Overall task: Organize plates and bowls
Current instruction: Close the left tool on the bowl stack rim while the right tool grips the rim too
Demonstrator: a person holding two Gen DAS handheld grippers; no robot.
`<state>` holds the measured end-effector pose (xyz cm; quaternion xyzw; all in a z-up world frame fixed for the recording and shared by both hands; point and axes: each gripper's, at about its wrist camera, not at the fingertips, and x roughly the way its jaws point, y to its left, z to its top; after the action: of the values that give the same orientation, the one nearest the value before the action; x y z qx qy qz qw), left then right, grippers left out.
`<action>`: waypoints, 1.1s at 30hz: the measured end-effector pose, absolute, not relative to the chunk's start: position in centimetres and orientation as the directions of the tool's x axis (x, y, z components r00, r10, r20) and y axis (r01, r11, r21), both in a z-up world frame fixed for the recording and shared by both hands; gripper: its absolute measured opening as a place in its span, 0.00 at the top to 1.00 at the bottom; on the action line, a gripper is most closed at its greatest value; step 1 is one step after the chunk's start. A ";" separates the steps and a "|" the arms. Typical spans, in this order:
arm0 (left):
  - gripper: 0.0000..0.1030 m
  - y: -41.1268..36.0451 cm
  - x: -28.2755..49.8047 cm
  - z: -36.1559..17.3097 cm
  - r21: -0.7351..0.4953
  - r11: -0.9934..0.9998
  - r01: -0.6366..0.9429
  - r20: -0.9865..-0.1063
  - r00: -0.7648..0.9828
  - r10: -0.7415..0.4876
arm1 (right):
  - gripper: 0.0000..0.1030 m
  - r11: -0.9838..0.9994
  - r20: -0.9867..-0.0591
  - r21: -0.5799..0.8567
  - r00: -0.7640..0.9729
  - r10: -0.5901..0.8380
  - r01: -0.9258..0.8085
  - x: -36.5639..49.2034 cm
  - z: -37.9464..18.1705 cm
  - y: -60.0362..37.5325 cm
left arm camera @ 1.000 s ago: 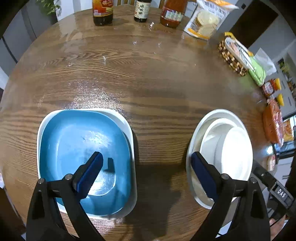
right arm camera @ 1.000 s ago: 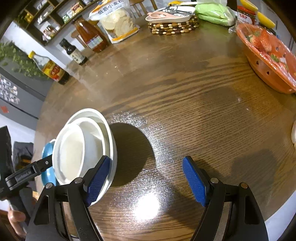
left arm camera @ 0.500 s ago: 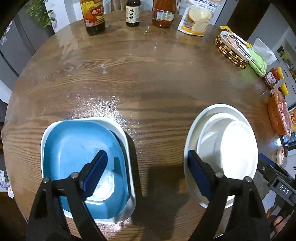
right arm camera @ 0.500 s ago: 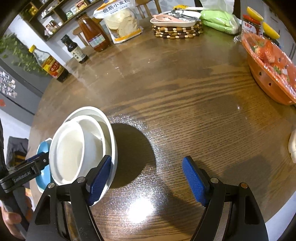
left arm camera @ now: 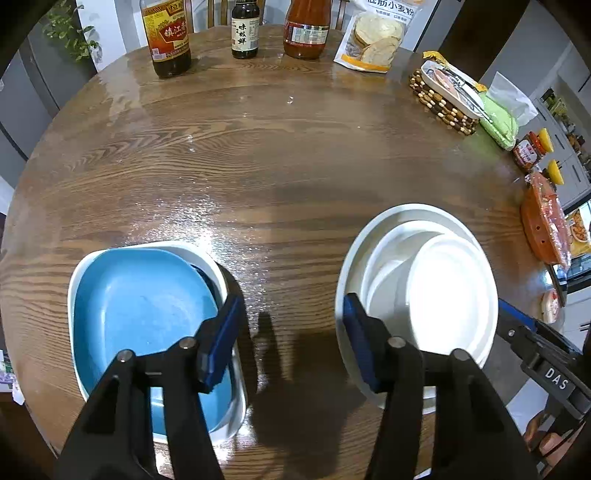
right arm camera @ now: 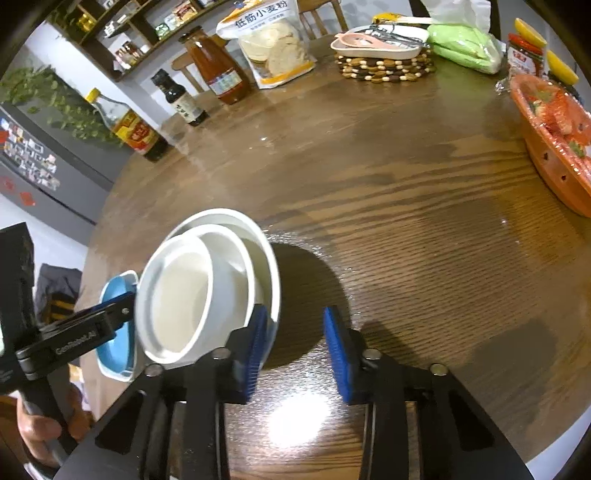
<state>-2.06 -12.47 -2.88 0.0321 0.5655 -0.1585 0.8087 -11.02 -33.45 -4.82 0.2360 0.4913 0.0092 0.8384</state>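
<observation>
Plates and bowls stacked on bench (left arm camera: 295, 177).
Left gripper (left arm camera: 288, 339) and right gripper (right arm camera: 291, 349): jaws closing, nothing between. Blue plate stack (left arm camera: 140, 306) at 8 o'clock; white bowl stack (left arm camera: 436, 280) at 4 o'clock.

Bare counter (left arm camera: 295, 155) lay open mid-table; bottles (left arm camera: 243, 29) lined the far edge, stacked bowls (left arm camera: 417, 280) and plates (left arm camera: 147, 310) flanked the near gap.

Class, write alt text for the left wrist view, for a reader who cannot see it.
The left claw hangs over a round wooden table, jaws closing on nothing, between a blue plate stacked in a white square dish and nested white bowls. Bottles and snack packets line the far edge.
</observation>
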 end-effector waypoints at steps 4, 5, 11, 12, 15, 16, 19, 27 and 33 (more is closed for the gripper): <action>0.63 -13.0 -2.4 -2.7 -0.124 0.944 0.307 -0.924 0.311 -0.222 | 0.69 0.886 -0.816 0.412 0.519 0.255 0.214 -11.0 -4.8 -33.4; 0.64 -13.1 -2.5 -2.7 -0.120 0.943 0.311 -0.924 0.313 -0.221 | 0.70 0.886 -0.816 0.413 0.519 0.256 0.213 -11.0 -4.8 -33.4; 0.77 -13.5 -2.7 -2.6 -0.115 0.936 0.332 -0.921 0.319 -0.226 | 0.87 0.877 -0.792 0.444 0.538 0.288 0.184 -11.0 -4.6 -32.9; 0.79 -13.6 -2.8 -2.6 -0.114 0.936 0.333 -0.919 0.321 -0.227 | 0.87 0.878 -0.792 0.442 0.538 0.287 0.183 -11.1 -4.6 -32.9; 0.84 -13.8 -3.0 -2.7 -0.110 0.932 0.344 -0.916 0.328 -0.229 | 0.87 0.876 -0.791 0.446 0.538 0.290 0.184 -11.1 -4.5 -32.9; 0.86 -13.8 -3.0 -2.7 -0.108 0.932 0.347 -0.916 0.329 -0.229 | 0.87 0.876 -0.791 0.446 0.538 0.290 0.183 -11.1 -4.5 -32.9; 0.90 -14.1 -3.2 -2.7 -0.093 0.929 0.359 -0.914 0.339 -0.222 | 0.88 0.880 -0.792 0.440 0.540 0.285 0.180 -11.1 -4.4 -32.8; 0.97 -14.6 -3.5 -2.7 -0.059 0.924 0.378 -0.909 0.363 -0.206 | 0.88 0.886 -0.792 0.430 0.544 0.277 0.175 -11.2 -4.4 -32.8; 0.97 -14.7 -3.6 -2.7 -0.042 0.925 0.378 -0.904 0.379 -0.196 | 0.88 0.883 -0.791 0.435 0.544 0.281 0.177 -11.2 -4.4 -32.9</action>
<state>-3.62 -14.66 -2.67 0.0861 0.5294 -0.1738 0.8259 -11.17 -32.89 -4.39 0.2401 0.4766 0.0306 0.8452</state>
